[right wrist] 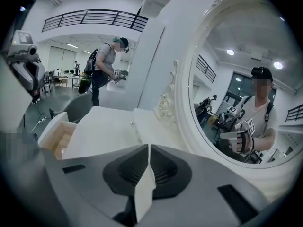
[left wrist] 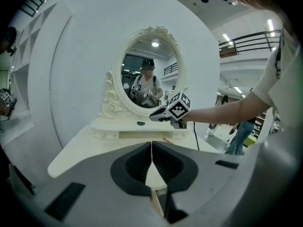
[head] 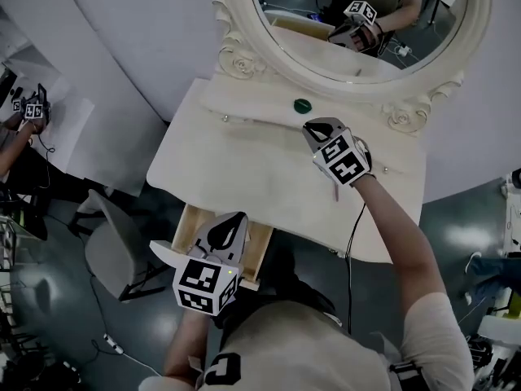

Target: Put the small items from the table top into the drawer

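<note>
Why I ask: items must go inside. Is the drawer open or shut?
Open. The drawer is pulled out from the table's front edge, its wooden inside showing.

Drawer (head: pixel 192 225) interior largely behind left hand-held gripper (head: pixel 225 228); small green item (head: pixel 303 103) too tiny for identification

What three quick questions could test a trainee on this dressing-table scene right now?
1. True or false: the drawer is pulled open.
2. The right tongs are: A) open; B) shut and empty; C) shut on a pencil.
3. Fill in: the small round item by the mirror frame is ____ in colour.
Key: 1 true; 2 B; 3 green.
</note>
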`<control>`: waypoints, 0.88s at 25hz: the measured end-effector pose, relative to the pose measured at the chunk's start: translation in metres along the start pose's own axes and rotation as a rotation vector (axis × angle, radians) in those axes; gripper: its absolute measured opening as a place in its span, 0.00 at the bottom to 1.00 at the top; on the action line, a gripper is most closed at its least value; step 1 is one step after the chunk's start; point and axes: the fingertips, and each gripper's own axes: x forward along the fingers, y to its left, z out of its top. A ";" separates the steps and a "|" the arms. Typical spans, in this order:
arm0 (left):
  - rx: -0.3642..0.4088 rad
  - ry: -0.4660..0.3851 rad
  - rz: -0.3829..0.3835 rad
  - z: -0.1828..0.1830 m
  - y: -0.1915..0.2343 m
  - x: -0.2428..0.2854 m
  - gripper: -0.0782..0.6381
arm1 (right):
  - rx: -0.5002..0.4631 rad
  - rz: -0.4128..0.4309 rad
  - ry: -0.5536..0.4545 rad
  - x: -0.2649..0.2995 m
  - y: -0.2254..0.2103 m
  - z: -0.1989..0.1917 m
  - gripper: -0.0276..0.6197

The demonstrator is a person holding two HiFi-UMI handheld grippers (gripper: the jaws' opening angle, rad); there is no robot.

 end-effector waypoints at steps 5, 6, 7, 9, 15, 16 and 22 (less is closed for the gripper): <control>-0.009 0.031 0.030 -0.003 0.003 0.013 0.19 | -0.039 -0.043 0.025 0.030 -0.037 -0.005 0.10; -0.011 0.036 0.037 -0.004 0.004 0.015 0.19 | -0.037 -0.043 0.026 0.036 -0.042 -0.006 0.10; -0.014 0.041 0.043 -0.005 0.006 0.016 0.19 | -0.036 -0.043 0.029 0.042 -0.047 -0.006 0.10; -0.019 0.052 0.053 -0.006 0.009 0.019 0.19 | -0.045 -0.042 0.043 0.054 -0.053 -0.008 0.10; -0.037 0.077 0.079 -0.011 0.018 0.022 0.19 | -0.029 -0.020 0.104 0.086 -0.062 -0.021 0.10; -0.039 0.080 0.082 -0.012 0.020 0.023 0.19 | -0.019 -0.018 0.111 0.090 -0.064 -0.023 0.10; -0.051 0.097 0.084 -0.019 0.026 0.023 0.19 | 0.015 -0.015 0.171 0.104 -0.068 -0.036 0.10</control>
